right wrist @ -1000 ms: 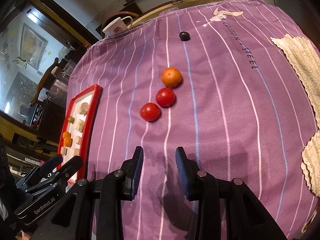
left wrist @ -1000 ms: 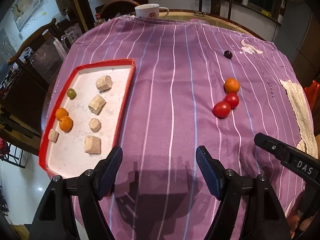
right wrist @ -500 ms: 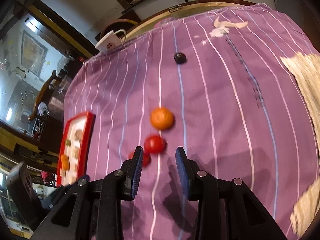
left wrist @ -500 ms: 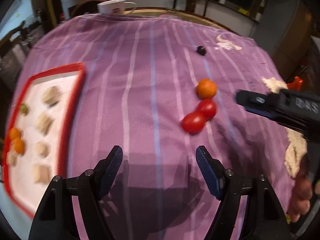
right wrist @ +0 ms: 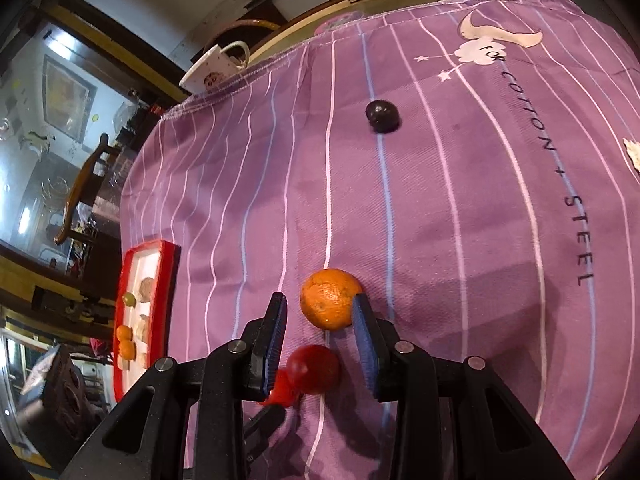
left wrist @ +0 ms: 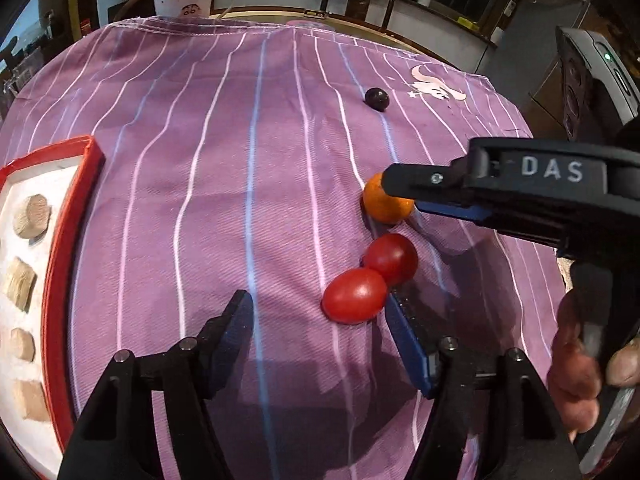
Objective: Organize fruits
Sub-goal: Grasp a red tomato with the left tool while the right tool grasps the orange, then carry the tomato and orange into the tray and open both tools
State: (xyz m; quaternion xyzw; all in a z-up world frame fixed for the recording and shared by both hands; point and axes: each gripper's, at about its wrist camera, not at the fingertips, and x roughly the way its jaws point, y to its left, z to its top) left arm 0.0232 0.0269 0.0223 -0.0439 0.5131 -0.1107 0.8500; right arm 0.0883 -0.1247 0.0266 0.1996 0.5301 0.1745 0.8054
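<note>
While the right claw (right wrist: 320,312) stands spread around the orange (right wrist: 331,298), its right finger touches the peel and the left finger is apart, so an uneven close could roll the fruit off across the cloth (right wrist: 460,208). The 2 tomatoes (left wrist: 390,258) lie just beside it and may get nudged. Left claw (left wrist: 320,316) is spread too, holding nothing, crowding the nearer tomato (left wrist: 354,295); both claws could collide. Tray (left wrist: 60,280) sits well apart on the tabletop's left.
</note>
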